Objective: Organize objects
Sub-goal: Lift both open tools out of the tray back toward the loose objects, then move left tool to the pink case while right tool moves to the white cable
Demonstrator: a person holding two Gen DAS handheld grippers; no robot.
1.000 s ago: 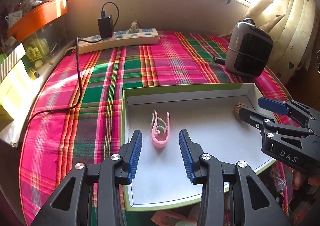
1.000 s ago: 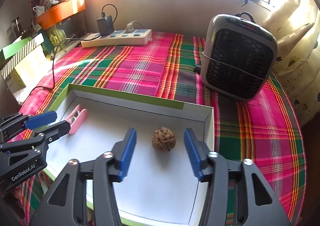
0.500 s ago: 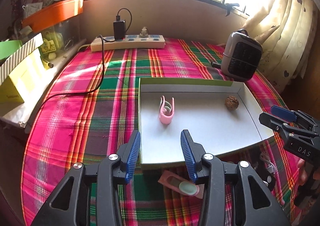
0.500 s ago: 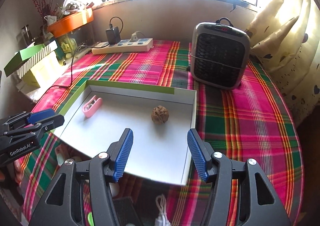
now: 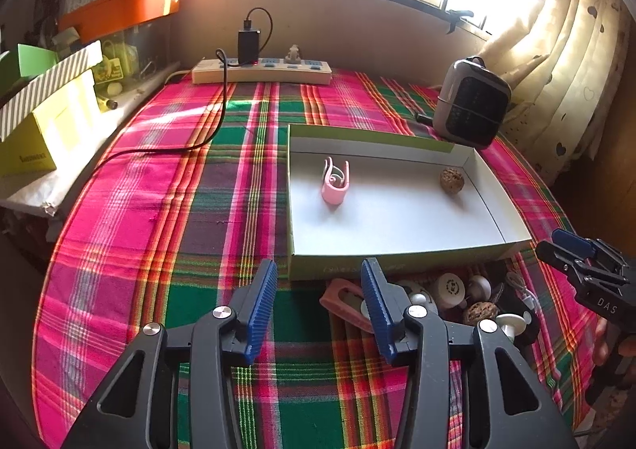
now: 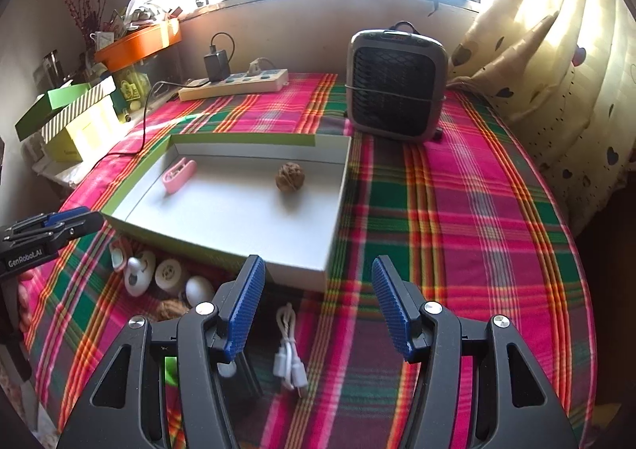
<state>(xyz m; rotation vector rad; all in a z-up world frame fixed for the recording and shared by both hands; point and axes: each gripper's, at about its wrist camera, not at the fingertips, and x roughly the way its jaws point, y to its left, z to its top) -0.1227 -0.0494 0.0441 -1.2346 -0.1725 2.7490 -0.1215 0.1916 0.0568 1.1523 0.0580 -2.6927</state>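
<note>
Left gripper [image 5: 316, 300] is hanging open above the tablecloth [image 5: 159, 210] near its front edge, nothing between its blue pads, and its jaws have just been opening. Its right finger is covering part of a pink clip [image 5: 344, 300] lying just in front of the box lid [image 5: 397, 264]. More small things are crowding the cloth along the lid's front wall: white round pieces [image 5: 449, 286] that I cannot identify and a second walnut [image 5: 481, 311], half hidden behind the gripper's frame. Inside the lid, a pink clip [image 5: 335, 186] is sitting toward the left wall and a walnut [image 5: 451, 180] near the far right corner. The right gripper [image 5: 572, 248] is poking in at the right edge, mostly cut off, with fingertips [image 5: 604, 345] showing under it.

From the right wrist view, the right gripper [image 6: 316, 304] is also standing open and empty, over the lid's near right corner [image 6: 318, 270]. A coiled white cable [image 6: 288, 349] is lying on the cloth between its fingers, untouched. The left gripper [image 6: 79, 220] is cut off at the left edge. The heater [image 6: 395, 83] is standing beyond the lid.

Compared with a second ago, both grippers are now well back from the lid; then they were hovering right over the clip and the walnut.
</note>
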